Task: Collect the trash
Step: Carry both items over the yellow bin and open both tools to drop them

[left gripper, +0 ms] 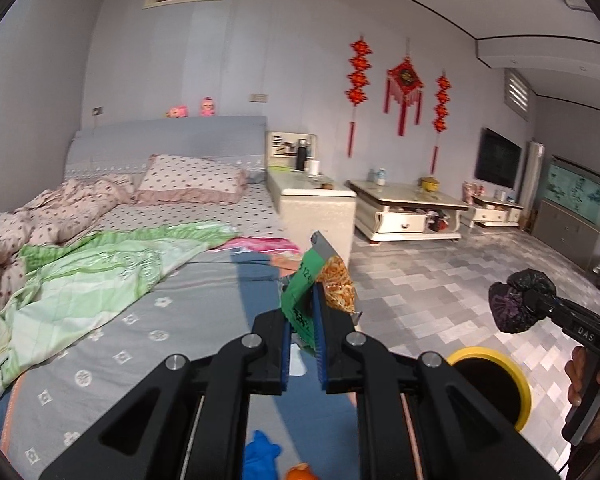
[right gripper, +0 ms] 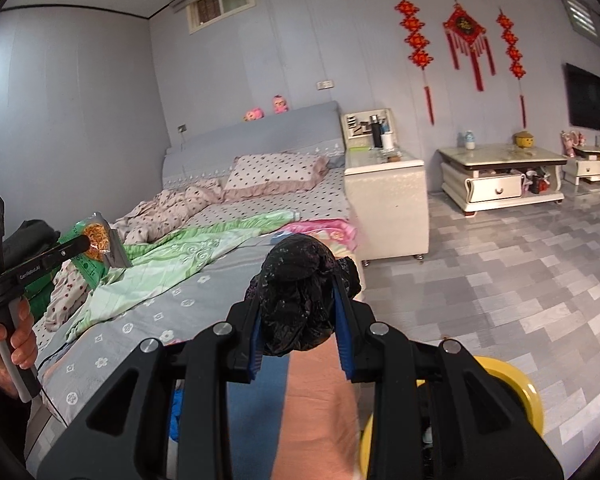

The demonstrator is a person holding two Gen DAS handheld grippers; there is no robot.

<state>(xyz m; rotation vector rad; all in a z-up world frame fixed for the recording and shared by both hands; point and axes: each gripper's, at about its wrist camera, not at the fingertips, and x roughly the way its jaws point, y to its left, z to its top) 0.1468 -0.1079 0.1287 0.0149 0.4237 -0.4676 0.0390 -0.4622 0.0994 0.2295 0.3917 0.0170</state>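
Your left gripper (left gripper: 302,334) has its jaws clamped on a green snack packet (left gripper: 314,280), held above the bed's (left gripper: 140,320) foot edge, long axis pointing up: light, crinkly, slippery. Your right gripper (right gripper: 300,332) squeezes a balled black bag (right gripper: 300,288), soft, near the yellow bin (right gripper: 516,384).

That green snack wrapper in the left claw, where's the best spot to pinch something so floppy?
Grip the green snack wrapper as the left gripper does now: its flat lower half, jaws closing on the two broad faces from below. The sheet is thin and flat, so pinching face to face holds it firmly, and its silver-edged top stands free above the jaws.
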